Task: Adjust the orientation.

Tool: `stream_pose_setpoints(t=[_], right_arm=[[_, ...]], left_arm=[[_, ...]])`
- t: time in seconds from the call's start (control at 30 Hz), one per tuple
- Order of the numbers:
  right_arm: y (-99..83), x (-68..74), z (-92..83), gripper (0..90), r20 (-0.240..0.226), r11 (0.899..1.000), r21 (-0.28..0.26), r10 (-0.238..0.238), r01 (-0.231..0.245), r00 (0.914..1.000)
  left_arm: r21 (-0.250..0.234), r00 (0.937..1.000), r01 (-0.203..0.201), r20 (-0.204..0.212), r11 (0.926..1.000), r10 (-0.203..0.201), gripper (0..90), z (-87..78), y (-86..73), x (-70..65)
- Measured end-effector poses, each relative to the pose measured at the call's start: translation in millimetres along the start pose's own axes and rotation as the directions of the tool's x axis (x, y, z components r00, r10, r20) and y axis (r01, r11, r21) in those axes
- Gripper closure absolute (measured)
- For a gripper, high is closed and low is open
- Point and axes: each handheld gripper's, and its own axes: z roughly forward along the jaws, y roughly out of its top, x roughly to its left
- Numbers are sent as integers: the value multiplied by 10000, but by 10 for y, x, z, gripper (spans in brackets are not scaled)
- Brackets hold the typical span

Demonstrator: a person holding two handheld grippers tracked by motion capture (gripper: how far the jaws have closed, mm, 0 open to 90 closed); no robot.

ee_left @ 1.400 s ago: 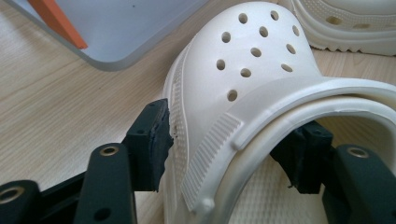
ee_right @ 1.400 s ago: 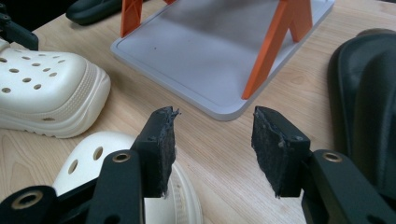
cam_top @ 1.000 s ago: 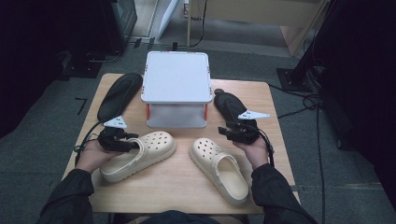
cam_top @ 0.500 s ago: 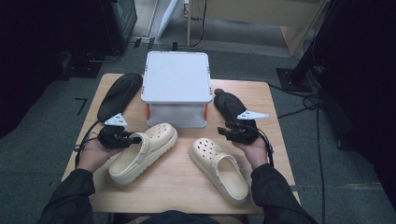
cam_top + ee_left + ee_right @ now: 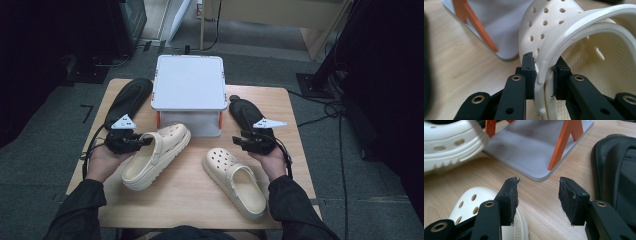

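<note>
Two cream clogs lie on the wooden table. My left gripper reaches in from the left and is shut on the side rim of the left clog. Its jaws have just been closing, with that rim between the pads. The clog's toe points at the grey stand. My right gripper stands open with nothing between its fingers, just above the toe of the right clog.
The grey stand with orange legs sits at the table's back middle. A black shoe lies left of it. Another black shoe lies to its right, close behind my right gripper. The left clog reaches nearly to the stand.
The left gripper's jaws closed onto the left clog's rim. The clog's toe shifted toward the grey stand. The right gripper and right clog kept still.
</note>
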Motion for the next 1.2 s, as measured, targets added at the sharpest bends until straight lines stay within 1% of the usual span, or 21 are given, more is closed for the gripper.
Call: stream_pose_setpoints(t=[0.1,0.13,0.23,0.3,0.37,0.4,0.43,0.53,0.63,0.67,0.8,0.87,0.9,0.93,0.97,1.0,1.03,1.07,1.1,1.13,1.2], right_arm=[[2,11,8,499,13,10000,12,32,-32,10000],[11,20,15,499,25,10000,-44,-68,68,10000],[24,33,13,515,-9,9998,-202,59,-59,10000],[26,47,13,529,-71,9996,-277,88,-90,9999],[33,66,15,532,-83,9995,-318,34,-36,10000],[55,109,9,536,-27,9990,-382,-215,214,9998],[68,124,7,536,-41,9987,-432,-259,257,9997],[148,184,-6,535,-273,9975,-638,-311,293,9991],[216,245,-16,527,-500,9977,-632,-267,235,9984],[254,295,-25,523,-633,9977,-640,-262,221,9977],[379,516,19,526,-981,9968,-583,-608,553,9933],[429,617,46,530,-1102,9974,-560,-516,456,9926],[429,617,46,530,-1102,9974,-560,-516,456,9926],[480,731,73,530,-1315,9971,-654,-478,394,9902],[495,772,85,533,-1373,9971,-652,-489,403,9893],[516,828,104,534,-1443,9972,-586,-551,471,9880],[516,828,104,534,-1443,9972,-586,-551,471,9880],[550,958,152,534,-1526,9963,-445,-794,735,9851],[550,958,152,534,-1526,9963,-445,-794,735,9851],[569,1054,193,532,-1547,9951,-315,-973,935,9832],[569,1119,227,532,-1506,9955,-227,-945,921,9841]], left_arm=[[-73,9998,136,-152,9999,-137,765,25,28,27],[-109,9993,289,-231,9995,-291,765,49,50,57],[-96,9988,331,-364,9994,-334,764,78,73,77],[63,9977,338,-595,9994,-334,764,127,118,73],[83,9975,327,-634,9994,-321,765,145,130,70],[71,9970,398,-666,9992,-392,764,168,148,71],[74,9957,464,-802,9989,-457,764,218,180,66],[118,9943,490,-959,9987,-476,763,327,225,33],[203,9931,446,-1093,9988,-421,762,376,245,9],[204,9927,453,-1129,9988,-427,760,386,250,5],[178,9944,327,-1012,9993,-307,741,415,230,20],[206,9956,272,-900,9994,-252,733,425,220,34],[206,9956,272,-900,9994,-252,727,425,220,34],[104,9963,199,-832,9997,-190,722,428,209,34],[104,9963,199,-832,9997,-190,716,428,209,34],[65,9977,163,-663,9998,-159,707,435,202,31],[65,9977,163,-663,9998,-159,700,435,202,31],[83,9985,-9,-542,10000,14,688,446,196,19],[83,9985,-9,-542,10000,14,681,446,196,19],[62,9986,-150,-503,9999,153,679,454,191,11],[68,9993,-96,-351,9999,99,669,453,184,22]])
